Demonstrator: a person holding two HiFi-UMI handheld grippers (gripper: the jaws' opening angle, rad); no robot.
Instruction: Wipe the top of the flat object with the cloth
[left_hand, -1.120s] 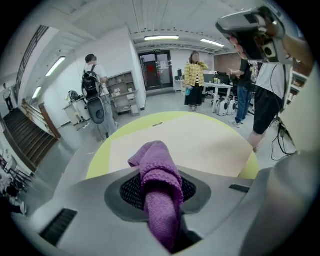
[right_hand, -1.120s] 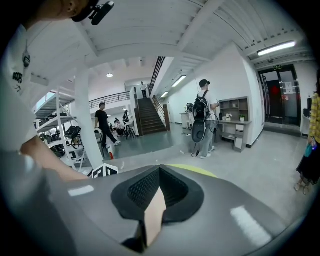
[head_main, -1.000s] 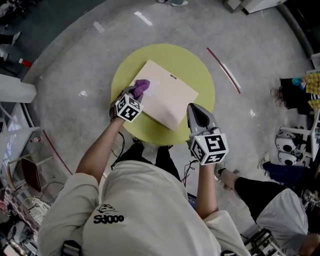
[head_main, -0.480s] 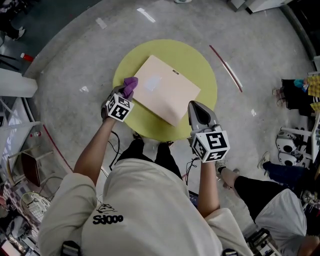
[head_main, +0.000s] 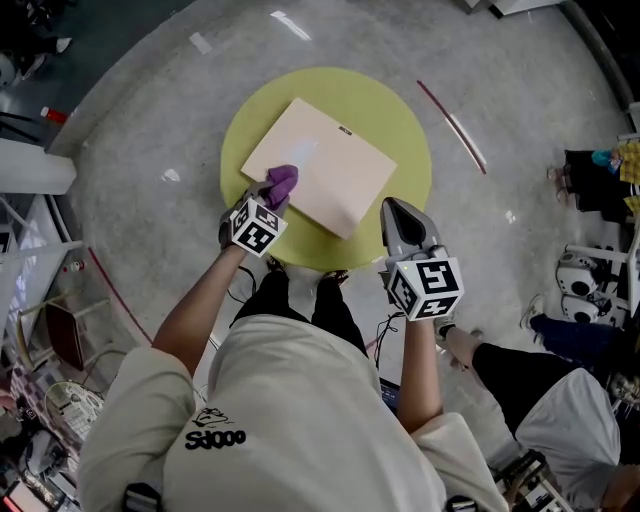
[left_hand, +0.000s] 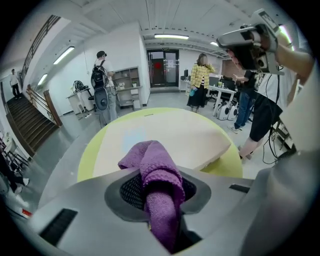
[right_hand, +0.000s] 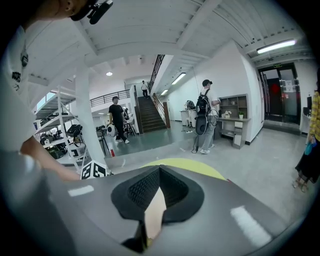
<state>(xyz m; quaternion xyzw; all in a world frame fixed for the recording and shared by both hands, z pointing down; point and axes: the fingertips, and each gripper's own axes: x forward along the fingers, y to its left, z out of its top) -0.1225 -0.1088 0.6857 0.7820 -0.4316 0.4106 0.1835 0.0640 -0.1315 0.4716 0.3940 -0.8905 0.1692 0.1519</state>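
Observation:
A beige flat board (head_main: 330, 160) lies on a round yellow table (head_main: 395, 110). My left gripper (head_main: 272, 197) is shut on a purple cloth (head_main: 282, 180), which rests on the board's near-left edge. In the left gripper view the cloth (left_hand: 152, 160) bulges out between the jaws, with the board (left_hand: 175, 137) just ahead. My right gripper (head_main: 392, 208) is at the board's near-right edge, with its jaws together. In the right gripper view a beige sliver of the board (right_hand: 154, 212) shows through the gap behind the closed tips of the right gripper (right_hand: 158, 187).
A thin red strip (head_main: 452, 127) lies on the grey floor right of the table. Another person (head_main: 545, 395) stands close at the right, near small white robots (head_main: 575, 290). Shelving and clutter (head_main: 40, 330) fill the left. People (left_hand: 199, 80) stand farther off.
My left gripper drew the cloth out to the board's left edge, then back onto its near-left part. The right gripper has stayed at the board's near-right edge.

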